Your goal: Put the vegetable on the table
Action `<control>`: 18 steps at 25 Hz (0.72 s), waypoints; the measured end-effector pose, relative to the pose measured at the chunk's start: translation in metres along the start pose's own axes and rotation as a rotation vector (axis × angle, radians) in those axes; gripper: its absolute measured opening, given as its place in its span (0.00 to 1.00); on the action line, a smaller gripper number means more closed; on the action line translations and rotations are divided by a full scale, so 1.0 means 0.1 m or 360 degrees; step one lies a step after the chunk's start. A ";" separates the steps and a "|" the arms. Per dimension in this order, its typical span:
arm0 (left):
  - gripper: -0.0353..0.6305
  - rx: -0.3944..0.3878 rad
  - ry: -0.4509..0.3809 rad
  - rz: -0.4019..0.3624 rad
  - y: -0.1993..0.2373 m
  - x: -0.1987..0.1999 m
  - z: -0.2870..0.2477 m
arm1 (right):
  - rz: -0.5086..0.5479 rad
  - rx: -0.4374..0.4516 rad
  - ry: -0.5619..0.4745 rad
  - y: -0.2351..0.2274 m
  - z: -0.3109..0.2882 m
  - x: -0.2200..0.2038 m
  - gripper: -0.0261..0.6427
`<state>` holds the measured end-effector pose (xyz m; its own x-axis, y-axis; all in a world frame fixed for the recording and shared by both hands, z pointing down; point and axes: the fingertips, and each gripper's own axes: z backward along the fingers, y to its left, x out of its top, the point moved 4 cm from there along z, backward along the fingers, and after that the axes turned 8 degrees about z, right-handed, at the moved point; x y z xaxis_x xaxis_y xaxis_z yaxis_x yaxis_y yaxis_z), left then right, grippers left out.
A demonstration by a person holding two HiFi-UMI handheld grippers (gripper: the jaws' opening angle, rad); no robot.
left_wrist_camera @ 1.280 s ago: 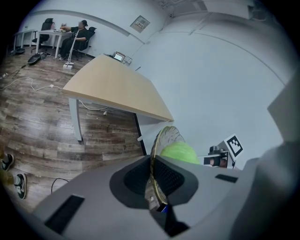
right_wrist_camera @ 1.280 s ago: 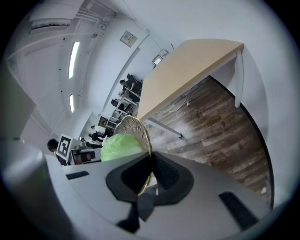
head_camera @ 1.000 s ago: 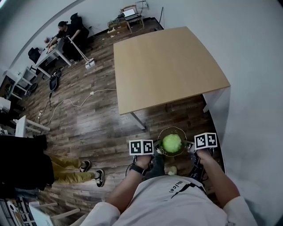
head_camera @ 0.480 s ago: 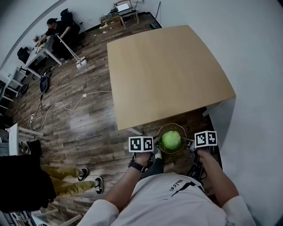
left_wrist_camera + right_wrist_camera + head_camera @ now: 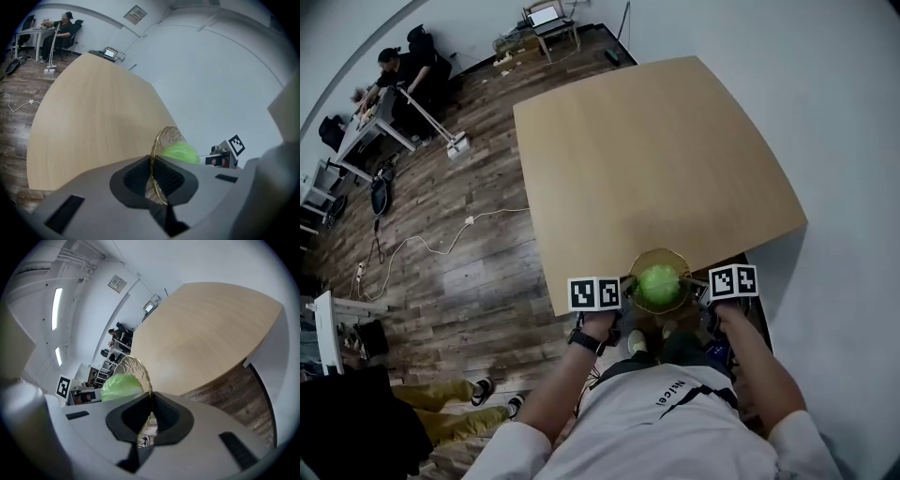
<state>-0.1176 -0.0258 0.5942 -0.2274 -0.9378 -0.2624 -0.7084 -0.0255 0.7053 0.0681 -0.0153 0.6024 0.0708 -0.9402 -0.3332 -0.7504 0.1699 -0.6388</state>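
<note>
your left gripper (image 5: 624,292) and right gripper (image 5: 701,290) are each pinched tight on opposite sides of the glass bowl's (image 5: 659,254) rim, with the green vegetable (image 5: 658,282) sitting inside it. a second ago the bowl hung over the floor short of the table (image 5: 656,159); now it sits over the table's near edge. the short print on your white shirt (image 5: 666,427) is too small to read, and so is the far laptop (image 5: 542,15) screen.
</note>
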 end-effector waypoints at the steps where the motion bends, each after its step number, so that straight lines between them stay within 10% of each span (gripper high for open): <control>1: 0.10 0.0001 -0.0004 0.0004 0.01 0.09 -0.04 | 0.0005 -0.0005 0.0002 -0.01 -0.03 0.10 0.08; 18: 0.09 0.0063 -0.0182 0.0146 0.13 1.66 -1.02 | 0.0158 0.0015 0.0226 -0.68 -0.69 2.00 0.08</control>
<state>-0.0968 -0.2175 0.6271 -0.3657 -0.8899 -0.2727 -0.7063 0.0745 0.7040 0.0875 -0.2350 0.6271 -0.0975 -0.9508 -0.2942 -0.7429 0.2662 -0.6142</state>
